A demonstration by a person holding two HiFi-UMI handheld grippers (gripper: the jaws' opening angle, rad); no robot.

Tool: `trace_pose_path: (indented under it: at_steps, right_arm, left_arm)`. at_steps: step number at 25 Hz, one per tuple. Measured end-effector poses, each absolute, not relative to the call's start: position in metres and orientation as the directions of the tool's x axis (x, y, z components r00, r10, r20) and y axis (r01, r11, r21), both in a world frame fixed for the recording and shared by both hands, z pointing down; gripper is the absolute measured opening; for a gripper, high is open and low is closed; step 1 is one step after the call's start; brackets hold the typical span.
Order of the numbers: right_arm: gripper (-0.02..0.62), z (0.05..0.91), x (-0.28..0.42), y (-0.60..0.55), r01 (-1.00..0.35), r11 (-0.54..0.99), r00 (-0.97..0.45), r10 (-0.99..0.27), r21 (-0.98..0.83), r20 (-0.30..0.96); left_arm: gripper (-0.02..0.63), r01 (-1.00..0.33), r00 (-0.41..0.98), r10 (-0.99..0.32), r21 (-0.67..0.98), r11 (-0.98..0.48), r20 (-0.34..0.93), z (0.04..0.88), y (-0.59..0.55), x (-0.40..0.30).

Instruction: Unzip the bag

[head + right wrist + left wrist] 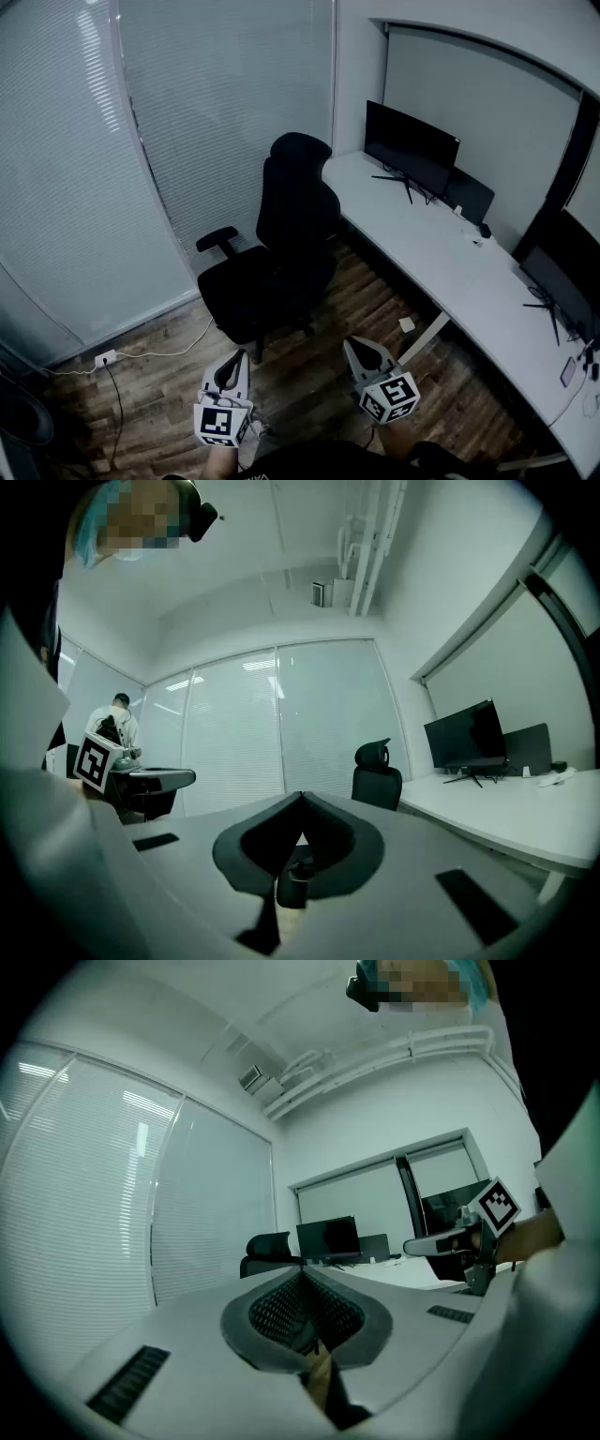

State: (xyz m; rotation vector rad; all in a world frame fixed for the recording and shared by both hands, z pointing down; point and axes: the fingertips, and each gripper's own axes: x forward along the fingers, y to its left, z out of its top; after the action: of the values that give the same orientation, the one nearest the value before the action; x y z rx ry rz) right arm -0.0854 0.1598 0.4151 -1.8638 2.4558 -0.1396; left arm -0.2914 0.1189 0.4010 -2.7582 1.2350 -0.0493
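Observation:
No bag shows in any view. In the head view my left gripper [235, 357] and right gripper [352, 343] are held low in front of the person, above the wood floor, and point toward the chair. Both have their jaws pressed together with nothing between them. The left gripper view shows its own shut tips [302, 1266] aimed level across the room, with the right gripper [459, 1241] off to the right. In the right gripper view, its shut tips [300, 797] face the blinds, and the left gripper [141, 778] is at the left.
A black office chair [281, 253] stands just ahead of the grippers. A long white desk [450, 272] runs along the right with a monitor [410, 150] and a second screen [562, 277]. Blinds [187, 122] cover the glass wall; a cable [141, 358] lies on the floor.

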Motion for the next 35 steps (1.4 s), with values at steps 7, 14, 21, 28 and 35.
trace_pose_path:
  at_steps: [7, 14, 21, 28, 35]
  right_arm:
    - [0.044, 0.420, -0.088, 0.165, -0.945, 0.290, -0.293, -0.956, -0.150, 0.000]
    - [0.048, 0.430, -0.087, 0.155, -0.946, 0.281, -0.288, -0.957, -0.162, 0.020]
    - [0.147, 0.446, -0.086, 0.118, -0.950, 0.254, -0.270, -0.960, -0.179, 0.070]
    - [0.158, 0.455, -0.086, 0.068, -0.958, 0.225, -0.244, -0.965, -0.177, 0.099]
    - [0.160, 0.468, -0.092, 0.020, -0.965, 0.190, -0.216, -0.967, -0.182, 0.133]
  left_arm:
    - [0.018, -0.736, 0.673, -0.740, -0.118, -0.666, -0.021, 0.403, 0.126, -0.289]
    - [0.023, -0.722, 0.686, -0.725, -0.070, -0.688, 0.059, 0.413, 0.118, -0.278]
    - [0.117, -0.689, 0.718, -0.690, -0.044, -0.723, 0.096, 0.434, 0.078, -0.271]
    - [0.170, -0.655, 0.744, -0.653, -0.042, -0.755, 0.140, 0.447, 0.025, -0.265]
    - [0.193, -0.599, 0.784, -0.598, -0.047, -0.799, 0.166, 0.456, -0.026, -0.256]
